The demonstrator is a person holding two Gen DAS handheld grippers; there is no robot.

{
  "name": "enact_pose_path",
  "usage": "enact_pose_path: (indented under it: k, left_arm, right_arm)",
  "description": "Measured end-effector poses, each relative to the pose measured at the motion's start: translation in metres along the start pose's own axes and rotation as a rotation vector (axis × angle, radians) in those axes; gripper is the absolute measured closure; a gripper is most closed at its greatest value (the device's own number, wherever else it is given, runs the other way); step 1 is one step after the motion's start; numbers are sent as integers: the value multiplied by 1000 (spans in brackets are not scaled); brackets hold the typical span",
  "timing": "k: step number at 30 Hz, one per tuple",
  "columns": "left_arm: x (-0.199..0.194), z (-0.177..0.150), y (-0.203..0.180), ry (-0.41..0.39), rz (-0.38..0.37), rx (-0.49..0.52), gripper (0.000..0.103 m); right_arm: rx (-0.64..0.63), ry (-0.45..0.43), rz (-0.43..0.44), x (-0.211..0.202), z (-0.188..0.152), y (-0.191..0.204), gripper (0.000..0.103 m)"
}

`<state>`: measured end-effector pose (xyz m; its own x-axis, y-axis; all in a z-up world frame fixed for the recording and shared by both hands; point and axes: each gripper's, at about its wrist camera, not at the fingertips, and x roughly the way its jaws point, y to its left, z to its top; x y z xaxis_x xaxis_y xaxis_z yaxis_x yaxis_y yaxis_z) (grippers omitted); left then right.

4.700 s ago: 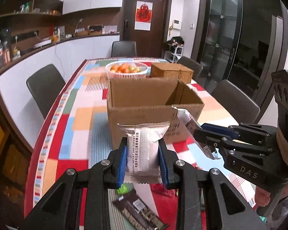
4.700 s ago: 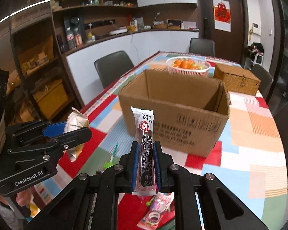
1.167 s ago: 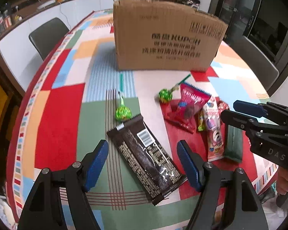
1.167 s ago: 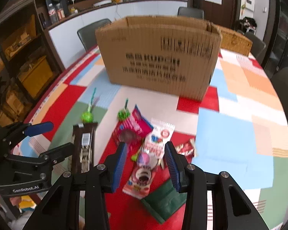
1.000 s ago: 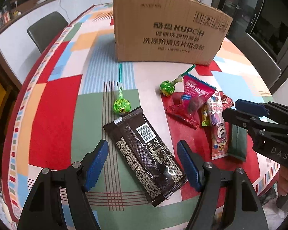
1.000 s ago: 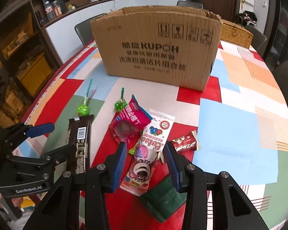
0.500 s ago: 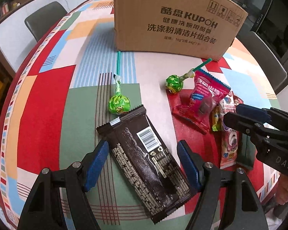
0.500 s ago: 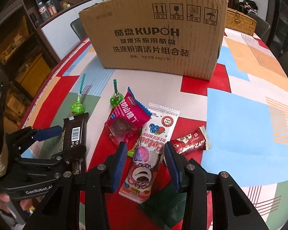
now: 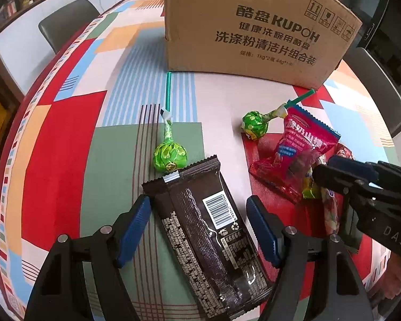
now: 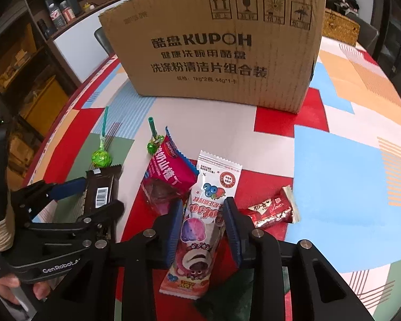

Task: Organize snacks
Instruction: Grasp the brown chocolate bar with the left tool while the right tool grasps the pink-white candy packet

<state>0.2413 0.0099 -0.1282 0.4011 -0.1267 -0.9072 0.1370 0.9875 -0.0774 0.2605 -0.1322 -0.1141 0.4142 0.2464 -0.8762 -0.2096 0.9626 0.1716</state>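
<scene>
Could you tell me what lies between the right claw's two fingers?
In the right wrist view, the open right claw straddles a white-and-pink plastic snack packet lying flat on the table.

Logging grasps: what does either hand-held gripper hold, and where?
Nothing yet. Left hand-held gripper straddles the brown wrapper; right hand-held gripper straddles the pink packet. Both open.

Both views are evenly and brightly lit from overhead, with soft, short shadows under the snacks. The glossy dark brown foil wrapper [image 9: 208, 230] catches small white glare streaks. Fisheye distortion bows the brown cardboard box [image 10: 214, 40] and curves the colourful patchwork surface [image 9: 66, 133] toward black vignetted corners. The centre is sharp; the background shelves are dim and slightly soft.
</scene>
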Motion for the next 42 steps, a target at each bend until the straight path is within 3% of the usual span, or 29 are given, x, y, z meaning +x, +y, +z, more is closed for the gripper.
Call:
enact_pose_path:
  k: [7,14,20,27,42]
  left_arm:
    - [-1,-6,-11,-9,5,37,31]
    - [-4,-9,-16,-29,0,46,47]
    - [-5,-10,-18,-28,-10,53,50]
    - [-7,-11,-16,-32,-33,43,51]
    - [-27,-16,-18,-74,-89,43,53]
  right_arm:
    - [55,27,32,5,-4,-10,70]
    - [82,28,63,8,-5,-15,69]
    - [102,35,67,6,-9,-21,62]
    - [100,21,68,5,-11,-23,62]
    - [72,-45,0,-15,-20,-18,92]
